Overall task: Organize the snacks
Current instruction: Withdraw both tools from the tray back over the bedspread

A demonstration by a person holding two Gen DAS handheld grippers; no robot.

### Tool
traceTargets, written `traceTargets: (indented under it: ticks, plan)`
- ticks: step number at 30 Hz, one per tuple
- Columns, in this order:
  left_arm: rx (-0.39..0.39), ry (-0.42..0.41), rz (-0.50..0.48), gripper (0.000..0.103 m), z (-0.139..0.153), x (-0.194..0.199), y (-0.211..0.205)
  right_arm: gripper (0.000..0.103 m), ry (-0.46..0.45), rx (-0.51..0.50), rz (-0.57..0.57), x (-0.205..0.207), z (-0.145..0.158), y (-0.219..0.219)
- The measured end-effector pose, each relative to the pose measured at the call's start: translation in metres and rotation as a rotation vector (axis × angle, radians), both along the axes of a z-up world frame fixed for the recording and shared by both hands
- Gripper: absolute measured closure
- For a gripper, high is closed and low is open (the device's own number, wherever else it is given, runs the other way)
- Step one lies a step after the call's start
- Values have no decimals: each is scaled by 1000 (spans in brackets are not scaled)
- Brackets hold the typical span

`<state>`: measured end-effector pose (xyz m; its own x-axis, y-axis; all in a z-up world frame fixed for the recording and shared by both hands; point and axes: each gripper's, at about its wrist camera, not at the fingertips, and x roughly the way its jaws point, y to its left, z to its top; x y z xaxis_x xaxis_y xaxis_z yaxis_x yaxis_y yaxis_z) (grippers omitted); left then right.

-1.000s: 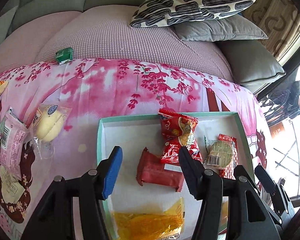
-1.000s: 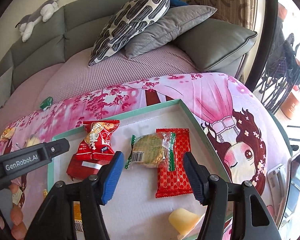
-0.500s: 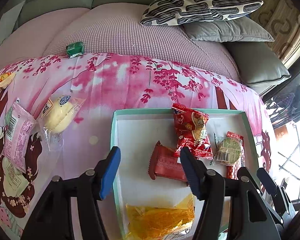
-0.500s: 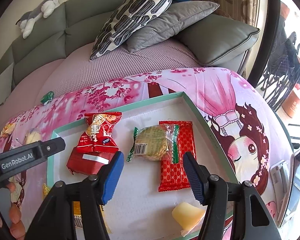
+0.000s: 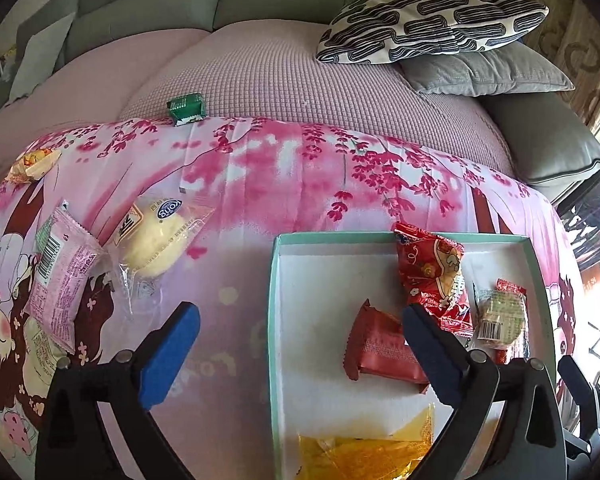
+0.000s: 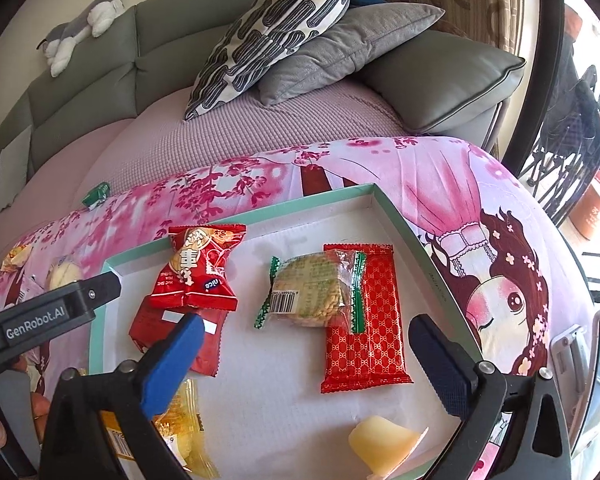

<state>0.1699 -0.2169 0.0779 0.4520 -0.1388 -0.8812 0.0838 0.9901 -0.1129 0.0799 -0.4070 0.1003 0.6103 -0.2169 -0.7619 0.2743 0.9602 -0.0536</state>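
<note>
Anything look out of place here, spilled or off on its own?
The small green packet sits alone past the blanket's far edge on the sofa cushion, apart from the other loose snacks and the tray. Nothing looks spilled or torn.

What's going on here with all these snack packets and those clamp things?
A person is sorting snacks into a shallow teal-rimmed box on a pink printed cloth. They hold a left gripper and a right gripper; the jaws of both have just been opening and hold nothing. Several packets already lie in the box, including a red patterned packet. A yellow bun, a pink packet and a green packet still lie outside it.
</note>
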Motion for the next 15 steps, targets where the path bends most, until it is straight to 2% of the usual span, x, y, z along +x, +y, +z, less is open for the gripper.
traceTargets:
  ticks: [3, 7, 12, 15]
  plan:
    - [-3, -25, -8, 2, 1, -2, 0, 0, -3, -8, -5, 0, 0, 1]
    - [10, -102, -24, 2, 8, -9, 1, 0, -2, 7, -14, -1, -1, -2]
    - [-41, -184, -31, 2, 18, -18, 11, 0, -27, 49, -10, -3, 2, -2]
    - [-44, -205, -46, 2, 21, -23, 17, 0, -21, 44, 6, -2, 2, 4]
